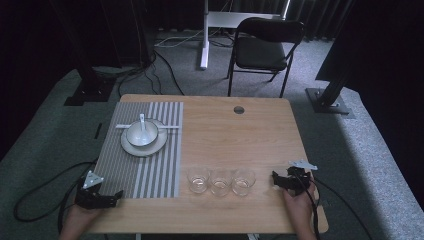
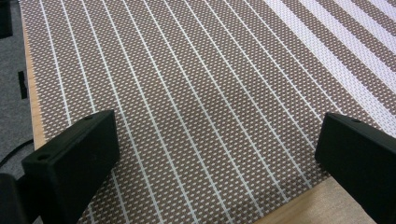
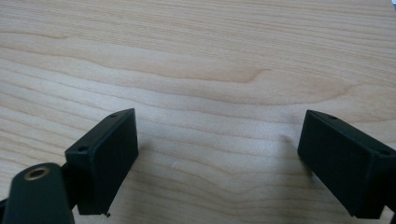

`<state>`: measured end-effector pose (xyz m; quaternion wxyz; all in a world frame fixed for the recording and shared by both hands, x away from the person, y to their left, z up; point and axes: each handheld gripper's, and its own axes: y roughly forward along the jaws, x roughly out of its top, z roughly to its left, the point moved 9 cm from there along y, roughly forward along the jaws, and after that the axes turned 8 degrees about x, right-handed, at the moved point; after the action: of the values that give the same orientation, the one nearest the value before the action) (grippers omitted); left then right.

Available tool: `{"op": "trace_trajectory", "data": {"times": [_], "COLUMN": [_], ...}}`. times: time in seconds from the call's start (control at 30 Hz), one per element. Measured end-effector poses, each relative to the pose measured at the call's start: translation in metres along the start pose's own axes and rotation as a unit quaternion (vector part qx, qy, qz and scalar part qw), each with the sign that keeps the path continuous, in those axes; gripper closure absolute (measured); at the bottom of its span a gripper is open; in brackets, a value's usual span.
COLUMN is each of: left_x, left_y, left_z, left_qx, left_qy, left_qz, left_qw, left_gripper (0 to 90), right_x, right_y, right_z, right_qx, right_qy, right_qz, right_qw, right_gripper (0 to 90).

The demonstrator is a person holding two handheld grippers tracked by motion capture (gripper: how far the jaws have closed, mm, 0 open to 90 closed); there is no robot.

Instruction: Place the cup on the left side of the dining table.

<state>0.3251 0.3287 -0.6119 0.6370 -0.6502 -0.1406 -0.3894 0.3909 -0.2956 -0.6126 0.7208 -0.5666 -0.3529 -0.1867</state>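
Observation:
A striped placemat (image 1: 150,160) covers the table's left part; on it a white plate (image 1: 131,146) carries a white bowl (image 1: 142,133) with a spoon (image 1: 142,120) in it. Three clear glasses (image 1: 198,179) (image 1: 220,182) (image 1: 243,181) stand in a row near the front edge. My left gripper (image 1: 107,198) rests open at the mat's front left corner, jaws wide apart over the weave (image 2: 215,112). My right gripper (image 1: 280,181) is open on bare wood (image 3: 215,93), to the right of the glasses, with nothing between its jaws.
The wooden table (image 1: 235,140) has a round cable hole (image 1: 239,109) near its far edge. A black folding chair (image 1: 262,50) stands behind the table, and cables (image 1: 35,200) trail over the grey carpet on the left.

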Motion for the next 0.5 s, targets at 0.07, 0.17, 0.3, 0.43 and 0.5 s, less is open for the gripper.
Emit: {"op": "trace_trajectory", "data": {"times": [0.07, 0.17, 0.3, 0.43, 0.5], "left_x": [-0.0001, -0.0011, -0.0013, -0.0014, -0.0013], "left_y": [-0.0002, -0.0011, -0.0013, -0.0014, -0.0014], "left_z": [0.0002, 0.0007, 0.0011, 0.0011, 0.0012], "left_qx": [-0.002, -0.01, -0.016, -0.017, -0.018], "left_qy": [0.002, 0.011, 0.017, 0.019, 0.021], "left_qz": [0.0, -0.002, 0.0, 0.0, 0.001], "left_qw": [1.0, 0.9999, 0.9997, 0.9997, 0.9996], "left_gripper": [0.2, 0.2, 0.2, 0.1, 0.2], "right_x": [0.0001, 0.0002, 0.0002, 0.0002, 0.0002], "right_y": [0.0, 0.0001, 0.0001, 0.0001, 0.0001], "right_z": [0.0001, 0.0006, 0.0007, 0.0006, 0.0006], "right_qx": [0.0, 0.002, 0.002, 0.002, 0.002], "right_qy": [0.0, -0.001, -0.002, -0.003, -0.003], "right_qz": [0.0, 0.0, 0.0, 0.0, 0.0], "right_qw": [1.0, 1.0, 1.0, 1.0, 1.0], "right_gripper": [11.7, 11.7, 11.7, 11.7, 11.7]}}
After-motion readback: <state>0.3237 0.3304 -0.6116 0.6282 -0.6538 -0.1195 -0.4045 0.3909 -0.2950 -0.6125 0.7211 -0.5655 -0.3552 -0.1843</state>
